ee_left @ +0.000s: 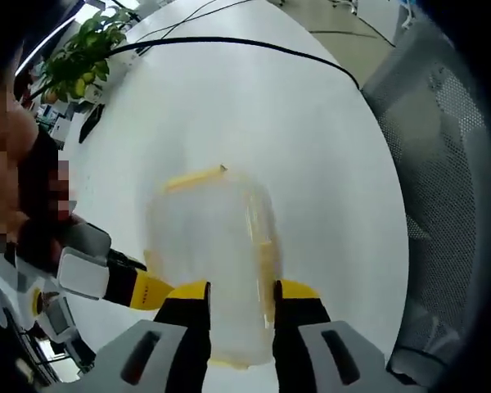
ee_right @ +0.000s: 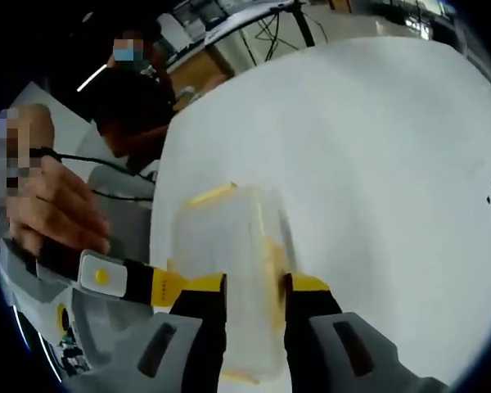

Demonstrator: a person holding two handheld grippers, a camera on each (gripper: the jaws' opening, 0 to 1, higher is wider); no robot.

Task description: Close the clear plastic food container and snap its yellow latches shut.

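Jaws of left gripper (ee_left: 240,293) and right gripper (ee_right: 256,285) both straddle clear plastic food container (ee_left: 213,246) on white table (ee_left: 254,106); whether either grips it, I cannot tell

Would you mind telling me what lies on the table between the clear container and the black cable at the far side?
Bare white table: in the left gripper view, nothing lies between the clear container and the black cable.

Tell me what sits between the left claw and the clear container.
Nothing visible. In the left gripper view the clear container lies on the white table directly ahead of the left claw, its near end between the jaws. The other claw reaches in beside it.
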